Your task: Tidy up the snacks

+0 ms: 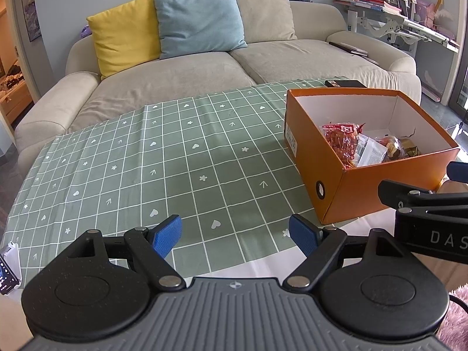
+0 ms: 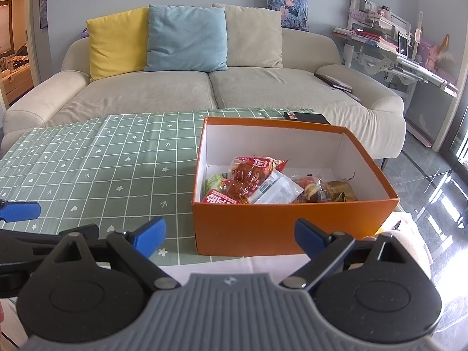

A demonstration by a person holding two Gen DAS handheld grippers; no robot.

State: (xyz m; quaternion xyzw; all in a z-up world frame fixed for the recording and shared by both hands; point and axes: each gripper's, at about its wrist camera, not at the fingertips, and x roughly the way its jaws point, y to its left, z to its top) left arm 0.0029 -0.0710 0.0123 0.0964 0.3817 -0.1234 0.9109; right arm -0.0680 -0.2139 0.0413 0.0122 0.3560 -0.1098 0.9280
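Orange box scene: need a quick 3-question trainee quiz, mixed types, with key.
1. True or false: the left gripper is shut on a snack.
2. Where do the snack packets lie? A) on the tablecloth B) inside the orange box C) on the sofa
3. Fill in: the cushion between the yellow and beige ones is ____.

Key: 1 false, both grippers, the right gripper too, are open and hold nothing; 2 B; 3 blue.

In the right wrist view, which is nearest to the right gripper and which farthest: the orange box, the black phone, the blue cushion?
From the right gripper, its jaws open:
1. Orange box, just ahead, slightly right.
2. Black phone, on the green tablecloth behind the box.
3. Blue cushion, on the sofa, centre-left.
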